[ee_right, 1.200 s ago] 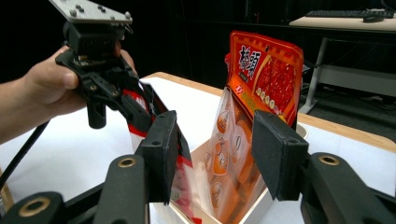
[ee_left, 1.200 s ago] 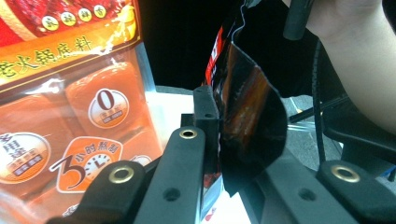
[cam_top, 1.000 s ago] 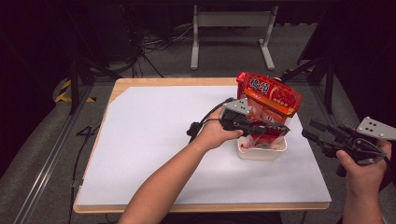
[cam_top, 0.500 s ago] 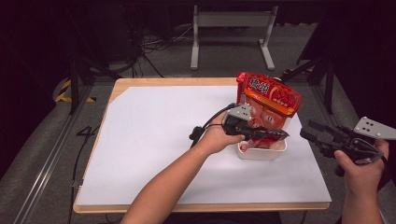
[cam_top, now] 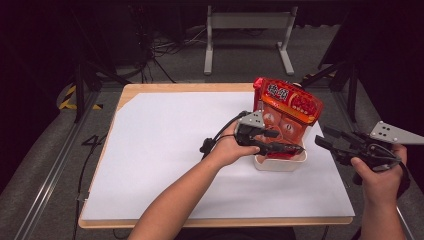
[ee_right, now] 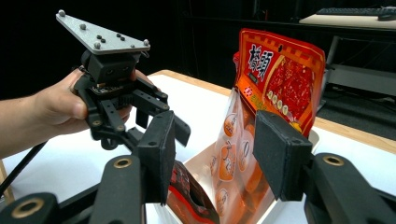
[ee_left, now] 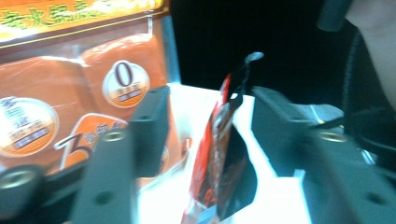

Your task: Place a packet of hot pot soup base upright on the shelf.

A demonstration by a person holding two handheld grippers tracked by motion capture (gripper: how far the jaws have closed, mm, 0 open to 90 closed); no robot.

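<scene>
The broad white sheet (cam_top: pixel 165 150) covered nearly the whole wooden table (cam_top: pixel 150 89), presumably to give a plain working surface, and all the action sat toward its far right part. There a large red snack bag (cam_top: pixel 287 107) stood upright, leaning against the back of a small white tub (cam_top: pixel 280 164), which looked to be propping it so it would not topple. A second, smaller red packet (ee_left: pixel 222 154) lay at the tub's front edge, its torn or folded top sticking up. The left gripper (cam_top: pixel 280 148) reached in from the tub's near left side, level across its rim, and its jaws had just been opening: in the left gripper view they stood apart on either side of that small packet, with a gap showing, so I judged it had just been let go into the tub rather than held. Whether the packet rested fully inside the tub I could not say for sure, since that view was blurred. The right gripper (cam_top: pixel 327 137) hung off the table's right edge, well apart from the tub, jaws spread and holding nothing, pointed at the bags as though waiting its turn. The person's left hand (ee_right: pixel 70 105) gripped its tool firmly behind the grey plate.
</scene>
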